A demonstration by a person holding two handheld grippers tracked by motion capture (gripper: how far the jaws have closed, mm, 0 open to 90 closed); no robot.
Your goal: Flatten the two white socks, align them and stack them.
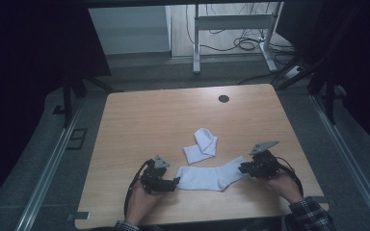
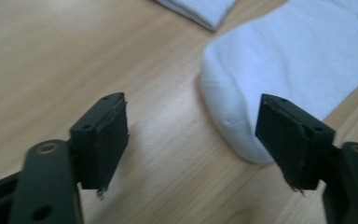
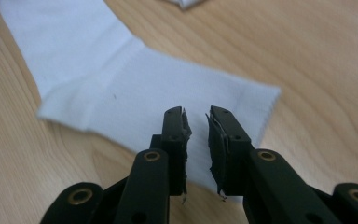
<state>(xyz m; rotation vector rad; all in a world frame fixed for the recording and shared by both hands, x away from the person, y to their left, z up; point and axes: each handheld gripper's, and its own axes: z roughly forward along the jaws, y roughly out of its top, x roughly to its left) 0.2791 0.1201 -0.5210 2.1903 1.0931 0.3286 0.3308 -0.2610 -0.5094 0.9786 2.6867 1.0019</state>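
Observation:
A white sock (image 1: 207, 177) lies flat near the table's front edge, toe to the left and cuff to the right. My left gripper (image 1: 176, 182) stands open at its toe. In the left gripper view the rounded toe (image 2: 284, 70) lies just inside the right jaw, and the left gripper (image 2: 193, 135) has bare wood between its jaws. My right gripper (image 1: 243, 168) sits at the cuff end. The right gripper (image 3: 196, 114) hovers over the ribbed cuff (image 3: 168, 88) with a narrow gap between its jaws and nothing pinched. A second white sock (image 1: 202, 144) lies folded just behind.
The wooden table (image 1: 149, 115) has a round cable hole (image 1: 224, 98) at the back. A person's hands hold both grippers from the front edge. The folded sock's edge (image 2: 205, 9) lies beyond the toe. A metal desk frame (image 1: 233, 29) with cables stands on the floor behind.

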